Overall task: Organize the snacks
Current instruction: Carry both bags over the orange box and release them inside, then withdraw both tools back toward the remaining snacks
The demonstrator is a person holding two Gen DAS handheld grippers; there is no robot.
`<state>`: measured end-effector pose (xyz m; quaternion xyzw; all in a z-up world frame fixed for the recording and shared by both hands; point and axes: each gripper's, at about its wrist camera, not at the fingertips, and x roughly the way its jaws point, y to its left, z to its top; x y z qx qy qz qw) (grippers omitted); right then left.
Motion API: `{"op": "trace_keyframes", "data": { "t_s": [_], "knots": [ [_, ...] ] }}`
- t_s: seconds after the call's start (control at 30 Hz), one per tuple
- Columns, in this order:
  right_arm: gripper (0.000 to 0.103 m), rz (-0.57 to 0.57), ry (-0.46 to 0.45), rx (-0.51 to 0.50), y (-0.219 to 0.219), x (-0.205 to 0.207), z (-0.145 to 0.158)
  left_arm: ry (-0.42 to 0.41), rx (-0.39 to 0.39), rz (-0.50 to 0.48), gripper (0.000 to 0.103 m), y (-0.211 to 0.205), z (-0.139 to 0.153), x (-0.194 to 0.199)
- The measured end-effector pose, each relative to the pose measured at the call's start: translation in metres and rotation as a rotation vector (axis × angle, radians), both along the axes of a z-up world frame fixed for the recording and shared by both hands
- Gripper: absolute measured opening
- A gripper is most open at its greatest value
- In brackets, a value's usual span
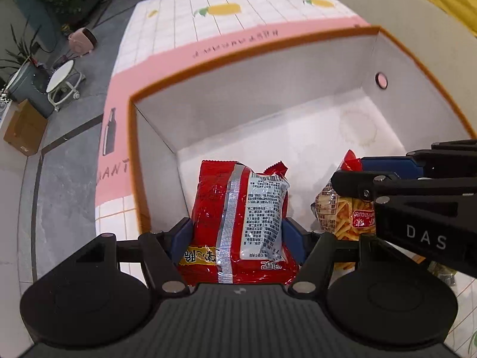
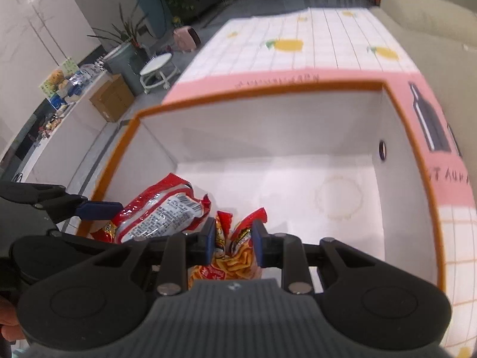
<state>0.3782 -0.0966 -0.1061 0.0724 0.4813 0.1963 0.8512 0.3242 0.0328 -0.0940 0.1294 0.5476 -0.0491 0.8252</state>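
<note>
So far nothing has actually been set down: the white inside of the orange-rimmed box [image 1: 298, 68] shows only a bare floor with a faint ring stain, and both snacks are held above its near end. The left gripper [image 1: 238, 235] has its blue pads [image 1: 182, 238] spread wide and pressed on either side of a fat red snack bag [image 1: 238, 217], silver seam and printed label facing up, so it is clamped on that bag, which is tipped down toward the near left corner of the box. The right gripper [image 2: 234, 243] has its pads much closer together, pinching the crumpled top of a smaller packet of fries [image 2: 235, 256], which hangs just beside the red bag, a little further toward the middle of the box. From the left camera the right gripper comes in from the side and the fries packet shows under it, near the red bag but apart from it. I judge this to be the placing step, roughly at its midpoint: both packs are over the box, neither is released, and I cannot tell whether either already touches the floor of the box. What is left, as far as I can see, is to lower them, open both sets of jaws and pull the hands clear. The lemon-print tablecloth [image 2: 298, 29] beyond the box shows no other snacks, though the part nearest the person is hidden, so I cannot say whether more remain.
</note>
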Motion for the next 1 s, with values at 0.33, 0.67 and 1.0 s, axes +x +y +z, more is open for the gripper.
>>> {"op": "trace_keyframes", "data": {
  "t_s": [0.33, 0.67, 1.0],
  "knots": [
    [0.03, -0.014, 0.077, 0.034, -0.001, 0.007, -0.01, 0.028, 0.047, -0.023, 0.079, -0.007, -0.012, 0.002],
    [0.049, -0.059, 0.097, 0.038, -0.005, 0.006, -0.011, -0.002, 0.034, -0.02, 0.087, -0.005, -0.005, -0.003],
    [0.063, -0.093, 0.015, 0.0, -0.013, -0.008, 0.019, -0.104, 0.033, -0.019, 0.089, -0.01, 0.027, -0.024]
  ]
}}
